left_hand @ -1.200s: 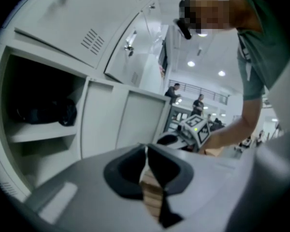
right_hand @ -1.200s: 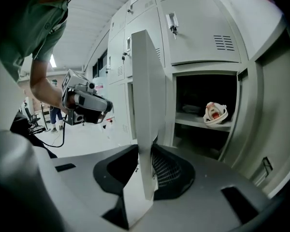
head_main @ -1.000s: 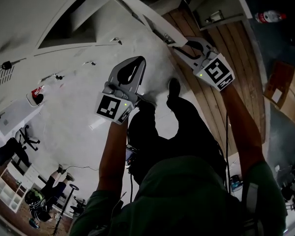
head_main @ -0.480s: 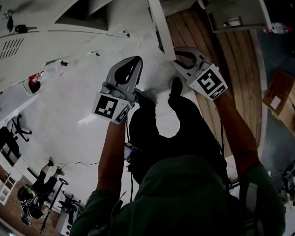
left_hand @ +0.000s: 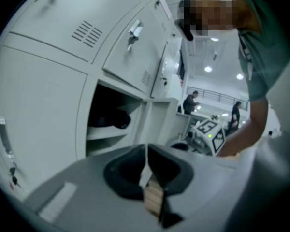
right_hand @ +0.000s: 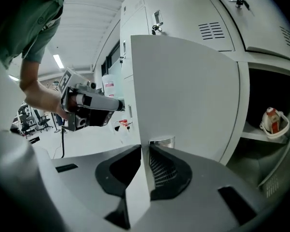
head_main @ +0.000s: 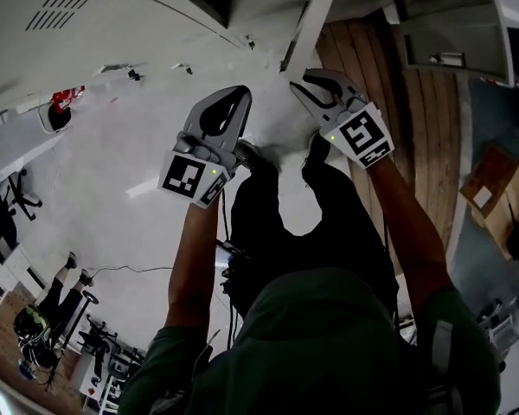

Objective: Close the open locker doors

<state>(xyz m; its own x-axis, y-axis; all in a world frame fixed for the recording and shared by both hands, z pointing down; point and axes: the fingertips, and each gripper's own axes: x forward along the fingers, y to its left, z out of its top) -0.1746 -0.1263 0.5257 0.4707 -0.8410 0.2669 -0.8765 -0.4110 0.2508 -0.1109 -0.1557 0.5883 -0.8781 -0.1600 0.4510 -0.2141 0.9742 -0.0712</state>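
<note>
Step in hand: swinging one door shut. The right gripper point(right_hand: 145, 149) has its fingers clamped on the free edge of the open locker door point(right_hand: 183, 91), with the thin panel pinched between them just under a small metal fitting point(right_hand: 162, 141). In the head view that door point(head_main: 310, 24) stands edge-on, out from the locker bank, with the right gripper point(head_main: 304, 85) at its edge. The left gripper point(left_hand: 146, 151) has its fingers closed together and holds nothing; it hangs idle alongside point(head_main: 235, 98).

Next move, my read: push the door round its hinge toward the open compartment point(right_hand: 275, 95). Release before the fingers get trapped at the frame, then press flat to latch.

Around:
- A red-and-white container point(right_hand: 272, 122) sits back on the shelf inside and looks clear of the swing.
- The left gripper view shows another open compartment point(left_hand: 99, 105) with a dark object point(left_hand: 113, 120) in it, so there are likely more doors to do.
- The person's shoe point(head_main: 310, 150) is on the floor near the door's foot and needs watching.
- People point(left_hand: 189, 102) are far off, no factor.
</note>
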